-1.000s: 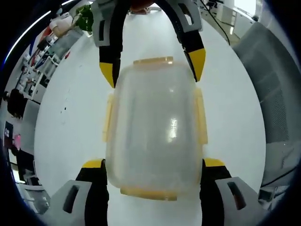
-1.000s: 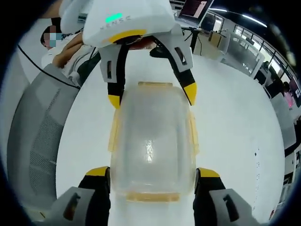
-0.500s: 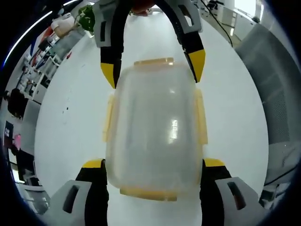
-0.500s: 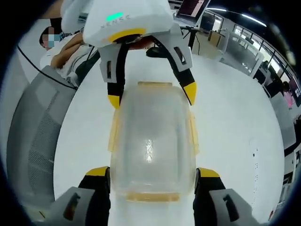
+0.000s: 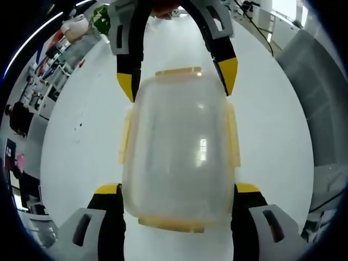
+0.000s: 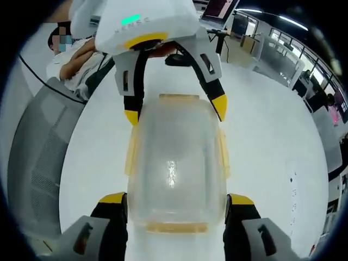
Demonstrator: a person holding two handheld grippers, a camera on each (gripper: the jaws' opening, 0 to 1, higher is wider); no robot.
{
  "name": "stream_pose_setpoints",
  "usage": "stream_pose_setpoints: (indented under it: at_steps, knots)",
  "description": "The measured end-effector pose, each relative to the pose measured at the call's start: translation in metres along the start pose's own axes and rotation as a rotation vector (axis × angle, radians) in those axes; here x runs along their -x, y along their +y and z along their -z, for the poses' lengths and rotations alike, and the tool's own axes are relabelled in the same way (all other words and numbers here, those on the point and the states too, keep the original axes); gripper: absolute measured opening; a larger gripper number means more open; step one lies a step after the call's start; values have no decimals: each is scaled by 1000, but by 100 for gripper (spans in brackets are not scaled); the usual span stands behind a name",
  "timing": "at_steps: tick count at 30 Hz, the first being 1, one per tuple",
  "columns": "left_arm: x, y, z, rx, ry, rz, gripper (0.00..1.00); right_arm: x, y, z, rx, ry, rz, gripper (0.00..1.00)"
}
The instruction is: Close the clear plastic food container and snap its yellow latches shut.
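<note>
Clear frosted plastic food container (image 5: 179, 144) with pale yellow latches (image 5: 232, 136) on white surface (image 5: 81, 136), lid on. Contents: cannot tell through cloudy plastic, looks empty. Left hand-held gripper (image 5: 178, 190) straddles near end, black yellow-tipped jaws spread wide, one against each long side. Right hand-held gripper (image 6: 176, 200) likewise wide at opposite end. Side latches appear folded flat against walls. Grey mesh chair (image 6: 38, 152) beside surface.
</note>
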State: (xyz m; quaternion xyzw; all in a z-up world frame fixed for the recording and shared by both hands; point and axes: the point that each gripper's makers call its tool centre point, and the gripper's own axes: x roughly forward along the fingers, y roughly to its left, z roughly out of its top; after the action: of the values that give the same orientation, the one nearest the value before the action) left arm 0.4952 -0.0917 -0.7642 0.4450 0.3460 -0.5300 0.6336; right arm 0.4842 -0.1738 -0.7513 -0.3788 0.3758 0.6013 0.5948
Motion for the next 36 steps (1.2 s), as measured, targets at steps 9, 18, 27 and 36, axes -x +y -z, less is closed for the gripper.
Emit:
stream_pose_setpoints:
  at_steps: [9, 18, 27, 36]
  knots:
    - [-1, 7, 0, 1, -1, -1, 79, 0, -6, 0, 4, 3, -3, 72]
    - [-1, 7, 0, -2, 4, -9, 79, 0, -7, 0, -1, 6, 9, 72]
    - [-1, 7, 0, 44, -19, -16, 84, 7, -9, -5, -34, -31, 37, 71]
    - [7, 6, -4, 94, -70, -37, 86, 15, -6, -13, -52, -73, 70, 72]
